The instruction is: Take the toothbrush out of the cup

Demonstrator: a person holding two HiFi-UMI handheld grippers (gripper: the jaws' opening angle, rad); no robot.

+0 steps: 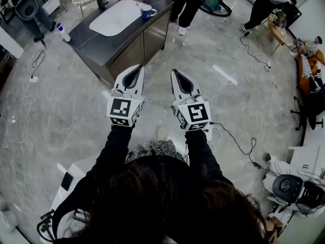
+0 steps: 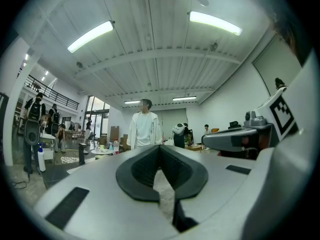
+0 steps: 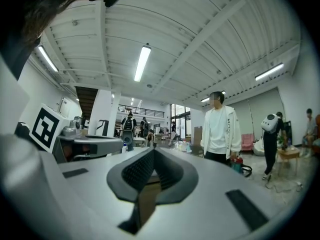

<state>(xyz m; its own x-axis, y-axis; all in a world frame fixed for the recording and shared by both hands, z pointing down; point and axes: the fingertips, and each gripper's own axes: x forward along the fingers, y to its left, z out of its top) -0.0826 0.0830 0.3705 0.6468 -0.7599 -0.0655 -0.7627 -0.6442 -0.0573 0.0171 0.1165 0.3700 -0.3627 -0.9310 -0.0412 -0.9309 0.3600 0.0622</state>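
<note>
my left claw (image 2: 160, 149) is pinched together, the dark pads meeting at the tip with nothing between them. my right claw (image 3: 152, 150) looks the same: pads closed at the tip, empty. both point level and sit side by side, near each other but apart, with their marker cubes (image 1: 123, 111) at the back near my black sleeves (image 1: 114, 149).

below and ahead of them is grey marbled floor (image 1: 61, 100) with thin cables (image 1: 238, 141) trailing over it. further ahead, well apart from both claws, stands a dark-topped counter (image 1: 91, 42) with a white basin (image 1: 114, 17) set into it. the blue cup (image 1: 147, 11) stands on the counter just beside the basin's right end, near the far corner. it is too small from here for me to make out the toothbrush in it.

a spray bottle (image 1: 62, 32) stands by the counter's left end. a person in a white jacket (image 3: 220, 129) stands beyond the counter, showing in both claw views, and several other people stand deeper in the room.
</note>
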